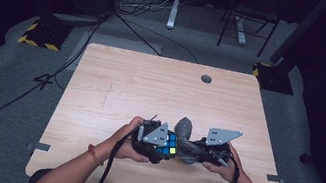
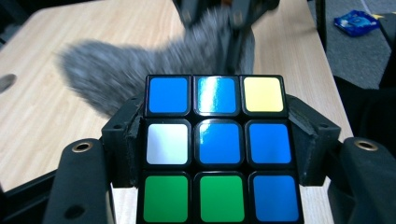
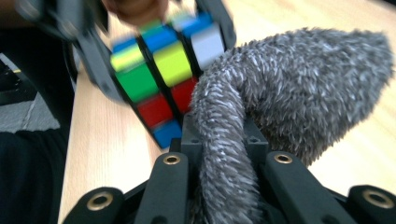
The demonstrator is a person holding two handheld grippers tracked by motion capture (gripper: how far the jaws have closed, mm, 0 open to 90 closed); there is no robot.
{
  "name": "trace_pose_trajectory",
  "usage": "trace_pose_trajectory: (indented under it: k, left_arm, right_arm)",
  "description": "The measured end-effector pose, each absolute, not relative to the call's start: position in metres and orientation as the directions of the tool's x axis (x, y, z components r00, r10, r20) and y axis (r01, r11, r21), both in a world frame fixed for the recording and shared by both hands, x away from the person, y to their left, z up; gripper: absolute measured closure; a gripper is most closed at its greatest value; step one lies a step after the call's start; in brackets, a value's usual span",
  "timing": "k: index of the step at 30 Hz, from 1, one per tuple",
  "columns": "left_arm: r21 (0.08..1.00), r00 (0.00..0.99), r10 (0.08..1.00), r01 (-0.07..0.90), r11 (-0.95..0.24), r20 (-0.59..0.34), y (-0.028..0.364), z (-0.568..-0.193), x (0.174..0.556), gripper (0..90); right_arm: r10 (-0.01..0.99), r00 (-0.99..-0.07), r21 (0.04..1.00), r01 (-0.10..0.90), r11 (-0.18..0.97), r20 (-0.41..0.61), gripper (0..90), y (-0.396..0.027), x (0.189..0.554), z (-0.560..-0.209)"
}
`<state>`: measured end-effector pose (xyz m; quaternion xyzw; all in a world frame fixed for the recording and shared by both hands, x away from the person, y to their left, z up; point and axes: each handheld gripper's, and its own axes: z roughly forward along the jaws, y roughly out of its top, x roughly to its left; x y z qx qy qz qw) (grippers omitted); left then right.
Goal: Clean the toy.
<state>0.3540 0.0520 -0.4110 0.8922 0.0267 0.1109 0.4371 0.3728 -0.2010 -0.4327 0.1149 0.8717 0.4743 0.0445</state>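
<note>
Lower centre of frame, near table (image 1: 117, 78) front edge: left gripper (image 1: 157, 146) jaws clamped on puzzle cube (image 1: 168, 144); right gripper (image 1: 201, 149) jaws pinching grey fuzzy cloth (image 1: 185, 131), touching cube. Upper tabletop bare.

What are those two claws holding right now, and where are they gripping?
The left claw clamps a puzzle cube by two opposite sides. The right claw pinches a grey fuzzy cloth by a bunched narrow end.
</note>
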Motion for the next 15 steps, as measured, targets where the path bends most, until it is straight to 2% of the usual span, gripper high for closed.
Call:
trace_pose_trajectory:
  k: [4, 8, 12, 15]
  left_arm:
    - [0.802, 0.966, 0.192, -0.025, -0.597, 0.173, 0.061, -0.407, 0.359, 33.6]
    - [0.804, 0.963, 0.220, 0.006, -0.594, 0.155, 0.066, -0.409, 0.366, 33.6]
    - [0.751, 0.973, 0.166, -0.010, -0.660, 0.159, 0.052, -0.422, 0.362, 33.6]
    - [0.740, 0.976, 0.135, -0.035, -0.672, 0.169, 0.044, -0.423, 0.356, 33.6]
  right_arm:
    - [0.218, -0.974, 0.816, 0.168, 0.554, 0.052, 77.3, -0.199, 0.373, -0.438]
    - [0.188, -0.982, 0.847, 0.107, 0.521, 0.008, 77.4, -0.196, 0.359, -0.427]
    - [0.168, -0.986, 0.900, 0.073, 0.430, 0.000, 77.5, -0.199, 0.350, -0.409]
    - [0.184, -0.982, 0.895, 0.054, 0.444, -0.032, 77.4, -0.200, 0.347, -0.406]
